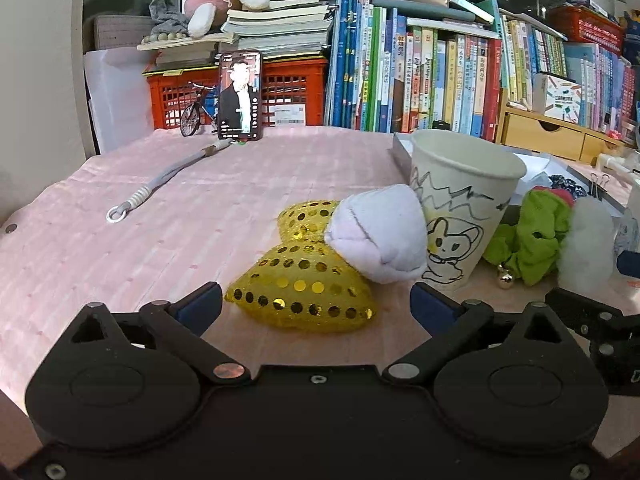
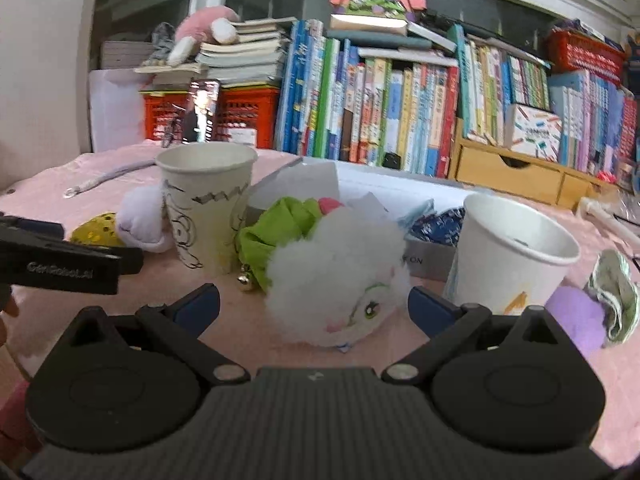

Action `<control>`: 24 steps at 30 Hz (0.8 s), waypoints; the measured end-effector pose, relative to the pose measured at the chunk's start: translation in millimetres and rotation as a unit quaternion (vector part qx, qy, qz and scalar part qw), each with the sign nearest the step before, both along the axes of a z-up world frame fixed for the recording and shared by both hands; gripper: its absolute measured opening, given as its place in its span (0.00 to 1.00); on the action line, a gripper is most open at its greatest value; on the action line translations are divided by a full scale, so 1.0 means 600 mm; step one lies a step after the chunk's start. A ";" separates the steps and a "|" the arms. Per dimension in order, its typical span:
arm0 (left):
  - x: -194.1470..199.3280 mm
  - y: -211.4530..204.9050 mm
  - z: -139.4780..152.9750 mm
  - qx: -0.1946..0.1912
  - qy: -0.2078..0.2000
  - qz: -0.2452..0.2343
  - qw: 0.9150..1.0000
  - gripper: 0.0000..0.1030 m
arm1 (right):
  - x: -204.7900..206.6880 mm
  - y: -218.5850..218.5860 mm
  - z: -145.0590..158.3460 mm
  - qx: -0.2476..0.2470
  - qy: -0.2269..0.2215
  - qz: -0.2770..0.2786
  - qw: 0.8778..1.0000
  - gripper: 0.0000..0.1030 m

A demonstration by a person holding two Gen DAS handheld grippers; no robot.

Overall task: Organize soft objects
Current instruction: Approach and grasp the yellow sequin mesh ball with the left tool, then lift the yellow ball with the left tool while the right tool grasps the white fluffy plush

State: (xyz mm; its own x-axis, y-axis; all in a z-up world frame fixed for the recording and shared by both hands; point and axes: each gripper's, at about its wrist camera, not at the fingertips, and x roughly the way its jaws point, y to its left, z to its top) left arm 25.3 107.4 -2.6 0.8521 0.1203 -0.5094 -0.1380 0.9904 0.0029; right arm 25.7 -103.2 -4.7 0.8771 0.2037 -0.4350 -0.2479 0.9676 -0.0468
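Left gripper (image 1: 316,304) spread wide with nothing between its blue fingers (image 1: 200,306), low over the pink tabletop (image 1: 120,248) and aimed at a yellow sequined bow (image 1: 304,284) just ahead. Leaning on the bow's upper right, a pale lilac stuffed toy (image 1: 378,234), touching the side of a drawn-on paper cup (image 1: 460,208) that stands upright. To the right of that cup, a green scrunchie (image 1: 528,240) with a small gold bell (image 1: 506,280) in front of it, then a fluffy white plush (image 1: 584,248) at the edge of the left view. Farther back on the tabletop, a grey cord (image 1: 168,178) with a ring at its end, a phone (image 1: 239,95) propped upright beside a model bicycle (image 1: 196,110), a red crate (image 1: 296,92) and rows of books (image 1: 440,80). Right gripper (image 2: 314,306) likewise wide open and empty, fingers (image 2: 430,306) flanking the fluffy white plush, which lies on the tabletop just ahead, its stitched face toward the camera. Touching the plush behind, the green scrunchie, beside the drawn-on cup. To the right, a second paper cup (image 2: 516,256), upright, with a purple soft toy (image 2: 576,316) and a crumpled shiny wrapper (image 2: 614,296) beyond it. Behind the plush, a grey box (image 2: 428,256) holding dark blue patterned cloth (image 2: 440,220).
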 end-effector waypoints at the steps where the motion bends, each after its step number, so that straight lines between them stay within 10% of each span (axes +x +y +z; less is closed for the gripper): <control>1: 0.002 0.001 -0.001 -0.002 0.002 0.000 1.000 0.92 | 0.003 0.000 -0.001 0.003 0.003 -0.003 1.000 1.00; 11: 0.016 0.015 -0.006 -0.007 0.014 0.016 1.000 0.72 | 0.031 0.005 -0.009 0.014 0.027 -0.030 0.999 0.93; 24: 0.002 0.017 0.003 -0.011 0.017 0.020 1.000 0.49 | 0.034 -0.003 -0.012 0.011 0.041 -0.048 0.998 0.53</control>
